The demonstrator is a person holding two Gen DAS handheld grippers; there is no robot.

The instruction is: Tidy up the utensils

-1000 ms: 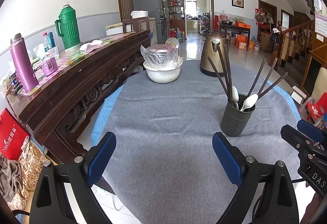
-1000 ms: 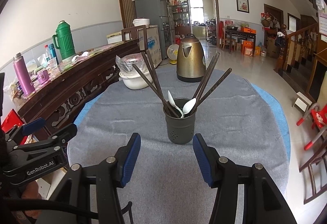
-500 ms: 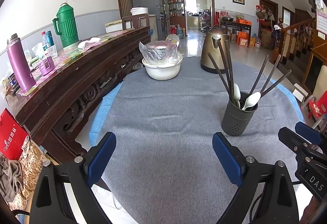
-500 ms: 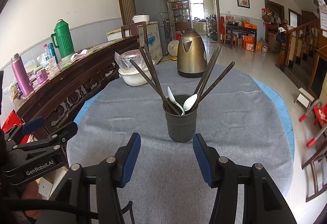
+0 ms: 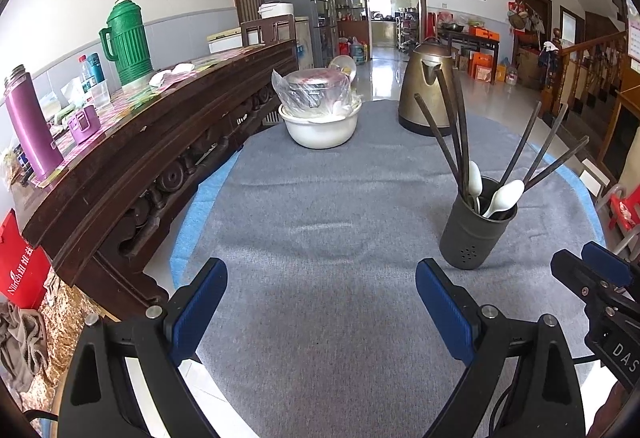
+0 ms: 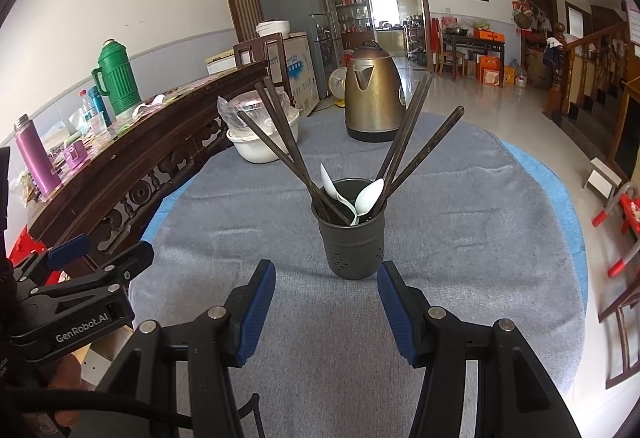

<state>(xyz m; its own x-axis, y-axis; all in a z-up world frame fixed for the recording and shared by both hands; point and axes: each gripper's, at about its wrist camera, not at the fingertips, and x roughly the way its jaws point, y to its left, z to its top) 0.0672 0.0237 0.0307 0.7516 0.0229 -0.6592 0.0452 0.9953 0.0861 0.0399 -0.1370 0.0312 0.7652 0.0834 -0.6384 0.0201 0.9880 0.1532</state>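
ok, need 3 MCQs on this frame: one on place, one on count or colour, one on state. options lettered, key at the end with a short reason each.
1. Where does the utensil holder stand relative to the right gripper?
A. Directly ahead of its open fingers
B. Clamped between its pads
C. Behind the kettle

2. How many white spoons are in the holder?
A. None
B. Two
C. Five

3. What state is the left gripper in?
A. Shut on a chopstick
B. Shut on the white bowl
C. Open, holding nothing

Key:
1. A: the holder stands on the grey cloth just beyond the blue pads, untouched, with the kettle farther back.
2. B: two white spoon bowls show above the rim, among the dark chopsticks.
3. C: its blue pads stand wide apart with only cloth between them; the white bowl is far off.
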